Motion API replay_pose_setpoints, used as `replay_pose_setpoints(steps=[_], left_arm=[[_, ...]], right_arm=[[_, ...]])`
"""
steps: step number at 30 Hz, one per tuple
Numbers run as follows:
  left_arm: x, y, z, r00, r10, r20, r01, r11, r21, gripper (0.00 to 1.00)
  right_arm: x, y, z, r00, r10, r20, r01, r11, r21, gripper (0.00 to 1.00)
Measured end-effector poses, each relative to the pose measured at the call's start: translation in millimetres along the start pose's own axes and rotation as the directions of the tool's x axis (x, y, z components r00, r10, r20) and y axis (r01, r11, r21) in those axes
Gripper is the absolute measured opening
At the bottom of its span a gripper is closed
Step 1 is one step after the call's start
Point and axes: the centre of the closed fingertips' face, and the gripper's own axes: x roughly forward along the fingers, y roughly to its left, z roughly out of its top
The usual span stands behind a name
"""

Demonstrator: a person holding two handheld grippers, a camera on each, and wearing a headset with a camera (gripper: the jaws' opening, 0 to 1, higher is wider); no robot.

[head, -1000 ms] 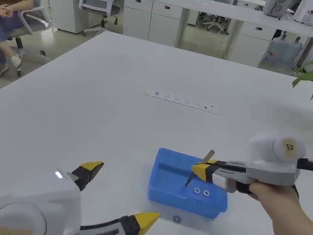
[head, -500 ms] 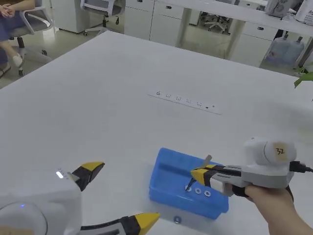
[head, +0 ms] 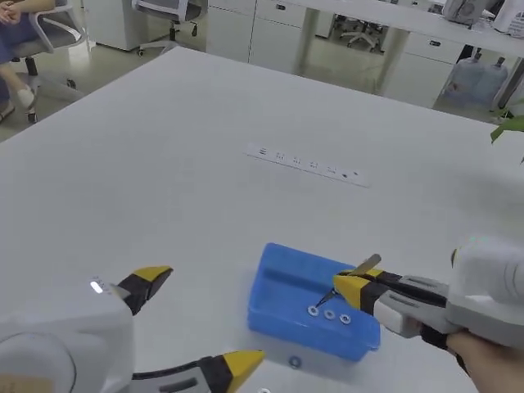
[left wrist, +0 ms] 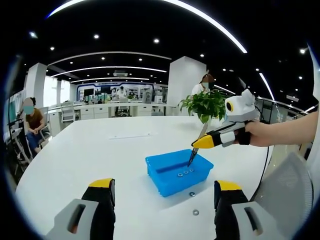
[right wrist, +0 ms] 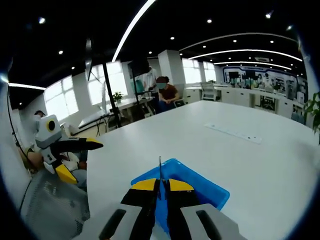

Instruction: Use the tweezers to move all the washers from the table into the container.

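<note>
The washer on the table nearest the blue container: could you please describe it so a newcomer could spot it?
A blue container sits on the white table. Just outside its near wall lies the washer. Three washers lie inside; this one rests on tabletop, nearer the container than the other loose washer.

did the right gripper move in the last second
Yes: against the blue container, the right gripper has pulled back a little toward the container's right side, its tweezers over the washers.

The right gripper (head: 354,286) held the tweezers (head: 326,296) tip-down over the blue container (head: 282,278), three washers (head: 329,314) inside. Another washer (head: 295,361) lay on the desk (head: 164,164) just beside it, near the left gripper's (head: 201,321) spread jaws.
</note>
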Motion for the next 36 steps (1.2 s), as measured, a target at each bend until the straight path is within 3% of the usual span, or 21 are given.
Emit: replay_pose_setpoints(steps=[8, 14, 24, 36], left_arm=[[1.0, -2.0, -0.8, 0.9999, -0.01, -0.006, 0.01, 1.0, 0.007, 0.82], [1.0, -2.1, -1.3, 0.9999, -0.009, -0.008, 0.009, 1.0, 0.007, 0.82], [1.0, -1.7, -1.0, 1.0, -0.005, -0.006, 0.005, 1.0, 0.007, 0.82], [1.1, -2.3, -0.5, 1.0, -0.006, -0.003, 0.006, 1.0, 0.006, 0.82]], right_arm=[[-6.9, 29.7, -2.9, 0.9974, 0.067, 0.027, -0.068, 0.998, 0.012, 0.03], [6.0, 44.5, -30.0, 0.9921, 0.112, -0.058, -0.112, 0.994, -0.003, 0.03], [23.3, 40.2, -60.8, 0.9801, 0.117, -0.16, -0.12, 0.993, -0.009, 0.03], [24.4, 41.9, -69.3, 0.9743, 0.118, -0.192, -0.127, 0.991, -0.039, 0.03]])
